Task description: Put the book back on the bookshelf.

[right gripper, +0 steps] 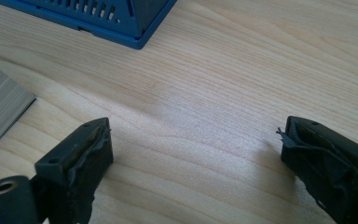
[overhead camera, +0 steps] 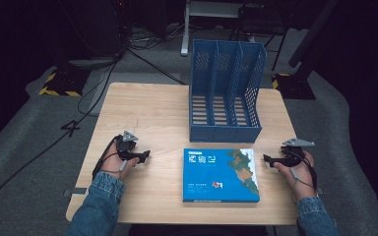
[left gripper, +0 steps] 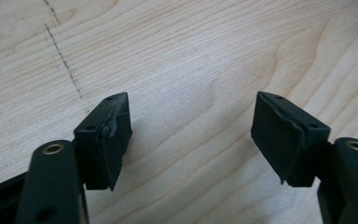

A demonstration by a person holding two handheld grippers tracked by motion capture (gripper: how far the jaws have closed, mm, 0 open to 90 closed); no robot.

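The book [overhead camera: 221,175] is lying flat on the wooden table [overhead camera: 142,105], cover up (blue with a map-looking picture on the right half), sitting at about 6 o'clock from the table's middle, near the front edge. Straight behind it, at 12 o'clock from the book, is a blue file rack [overhead camera: 226,91] with three slots, standing upright and just apart from the book's far edge.

The left gripper [overhead camera: 145,156] rests on the table at 9 o'clock from the book, well apart from it. Its jaws are spread wide with bare wood between them, pointing toward the book. The right gripper [overhead camera: 267,160] is at 3 o'clock, just beside the book's right edge but not touching it. Same deal there, jaws gaping wide, gripping nothing. In the right gripper view the book's page edge shows at 9 o'clock and a corner of the rack at 11 o'clock.
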